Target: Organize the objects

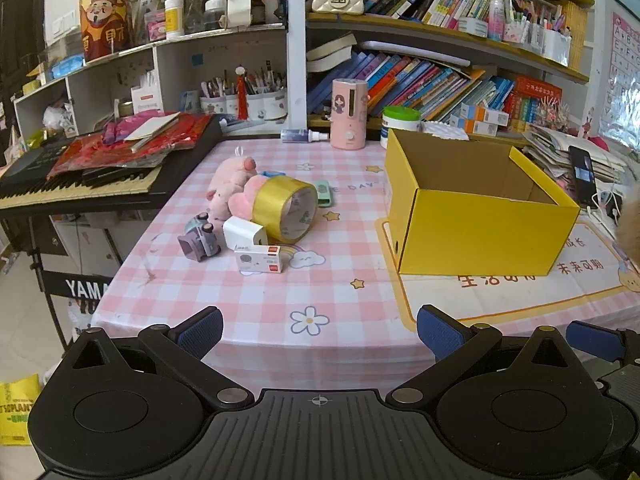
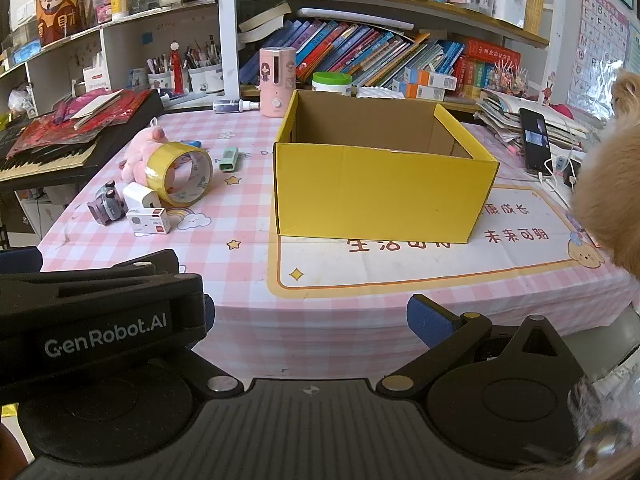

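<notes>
Keyboard: a black keyboard (image 1: 72, 188) sits at 9 o'clock off the table edge, with red packets (image 1: 132, 148) piled on it.
Table: a pink checked cloth (image 1: 248, 292) covers it.
Toy car: a grey-purple toy car (image 1: 202, 236) lies at the left of the clutter, at about 10 o'clock from the left gripper.
Plush: a pink plush pig (image 1: 232, 184) lies behind the car, touching the tape roll.
Charger: a white charger block (image 1: 244, 232) stands just beside the car, against the roll.
Small box: a white carton with a red end (image 1: 260, 262) lies in front of the charger.
Tape roll: a yellow tape roll (image 1: 288, 208) stands on edge at 11 o'clock, leaning on the plush.
Green case: a mint case (image 1: 323, 194) lies flat just right of the roll.
Pink cylinder: a pink cylinder (image 1: 349, 114) stands upright at 12 o'clock, at the table's back.
Yellow box: an open yellow box (image 1: 476, 216) sits at 1 o'clock on a printed mat (image 1: 500, 292), well apart from the clutter; nothing shows in the part of its inside that is in view.
Phone: a black phone (image 1: 582, 176) leans at 2 o'clock.
Left gripper: the left gripper (image 1: 318, 330) hangs at the near table edge, jaws spread wide, holding nothing.
Right gripper: the right gripper (image 2: 310, 316) faces the box; its right finger (image 2: 434, 322) is out wide and nothing is held, the left finger mostly hidden by the other tool.
</notes>
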Available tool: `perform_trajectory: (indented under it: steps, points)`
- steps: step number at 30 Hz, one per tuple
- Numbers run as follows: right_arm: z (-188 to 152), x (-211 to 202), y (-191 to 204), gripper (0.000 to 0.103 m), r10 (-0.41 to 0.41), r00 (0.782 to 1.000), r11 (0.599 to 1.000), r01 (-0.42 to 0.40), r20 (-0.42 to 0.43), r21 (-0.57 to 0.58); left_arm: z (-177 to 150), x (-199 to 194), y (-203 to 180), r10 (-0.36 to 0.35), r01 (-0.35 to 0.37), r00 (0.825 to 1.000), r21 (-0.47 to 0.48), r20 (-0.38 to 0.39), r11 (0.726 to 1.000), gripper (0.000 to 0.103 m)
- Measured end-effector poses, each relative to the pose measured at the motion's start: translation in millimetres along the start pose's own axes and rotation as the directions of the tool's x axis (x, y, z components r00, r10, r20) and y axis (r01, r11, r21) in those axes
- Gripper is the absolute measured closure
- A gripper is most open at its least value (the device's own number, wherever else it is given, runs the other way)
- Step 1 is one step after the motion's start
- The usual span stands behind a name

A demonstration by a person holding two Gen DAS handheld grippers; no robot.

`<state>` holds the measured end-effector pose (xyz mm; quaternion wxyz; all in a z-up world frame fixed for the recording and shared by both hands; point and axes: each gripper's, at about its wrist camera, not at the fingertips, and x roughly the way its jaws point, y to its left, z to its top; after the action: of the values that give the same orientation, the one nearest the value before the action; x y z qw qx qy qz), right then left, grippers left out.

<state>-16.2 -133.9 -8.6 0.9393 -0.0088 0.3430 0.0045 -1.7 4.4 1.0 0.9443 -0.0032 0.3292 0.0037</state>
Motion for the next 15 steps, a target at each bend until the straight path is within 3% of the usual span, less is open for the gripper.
perform_trajectory:
  steps: [15]
  points:
    - [3.5, 6.2, 2.0, 0.0, 0.004, 1.0, 1.0, -0.004, -0.002, -0.006, 3.4, 4.2, 3.0, 0.008, -0.008, 1.0, -0.006, -0.005, 1.0, 0.0]
